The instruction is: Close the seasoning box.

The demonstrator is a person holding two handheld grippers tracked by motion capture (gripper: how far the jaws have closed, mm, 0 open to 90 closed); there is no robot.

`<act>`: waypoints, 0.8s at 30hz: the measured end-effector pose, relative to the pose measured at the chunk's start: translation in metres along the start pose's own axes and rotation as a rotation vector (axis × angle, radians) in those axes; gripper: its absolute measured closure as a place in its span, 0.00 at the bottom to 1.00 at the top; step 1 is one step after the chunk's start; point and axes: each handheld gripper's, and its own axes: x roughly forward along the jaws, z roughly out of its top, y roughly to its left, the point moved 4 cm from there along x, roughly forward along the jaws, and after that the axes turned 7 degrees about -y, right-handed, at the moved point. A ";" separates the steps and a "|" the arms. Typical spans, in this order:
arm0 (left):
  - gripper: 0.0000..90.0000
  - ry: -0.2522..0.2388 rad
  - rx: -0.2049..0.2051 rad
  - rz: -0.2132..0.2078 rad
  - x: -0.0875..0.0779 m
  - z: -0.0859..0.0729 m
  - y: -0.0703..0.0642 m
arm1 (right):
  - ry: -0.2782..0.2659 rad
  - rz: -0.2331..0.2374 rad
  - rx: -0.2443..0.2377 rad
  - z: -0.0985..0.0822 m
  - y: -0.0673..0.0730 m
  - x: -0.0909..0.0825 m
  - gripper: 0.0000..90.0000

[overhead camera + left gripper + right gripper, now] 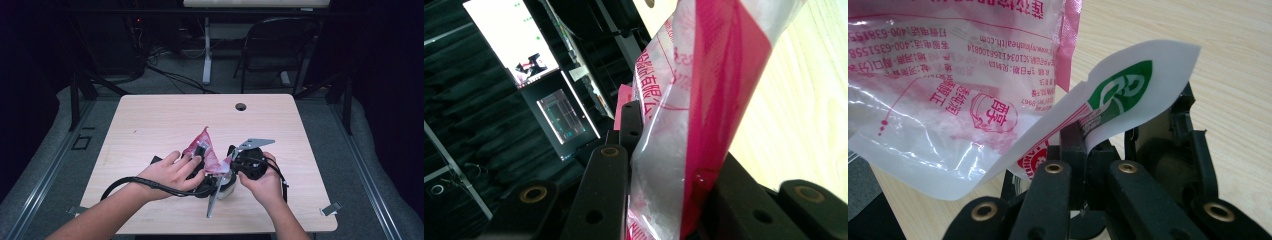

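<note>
A person at a pale wood-grain table works a pink-and-clear plastic bag between two hand-held grippers near the table's front edge. The left gripper, under the left hand, has its black jaws clamped on the bag, whose crinkled film rises between them in the left gripper view. The right gripper, in the right hand, has its jaws pressed together on a white corner of the bag bearing a green emblem, while the rest of the bag, printed with pink lettering, spreads out to the left in the right gripper view. A grey three-cornered plate tops the right gripper, and a black cable loops over the left wrist.

The tabletop has a round cable hole near its far edge. Beyond it, grey carpet carries loose cables, a white desk leg and a black folding chair. The room around is dark, with black drapes; lit monitors glow in the left gripper view.
</note>
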 end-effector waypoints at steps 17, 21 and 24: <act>0.90 -0.009 0.002 -0.006 0.001 0.003 0.000 | 0.012 -0.007 -0.007 -0.002 0.000 0.002 1.00; 0.90 -0.019 -0.036 -0.012 0.002 0.004 -0.003 | 0.007 -0.011 -0.005 -0.003 0.000 0.002 1.00; 0.89 -0.016 0.005 0.002 0.001 0.005 0.001 | 0.004 -0.008 -0.004 -0.003 -0.001 0.001 1.00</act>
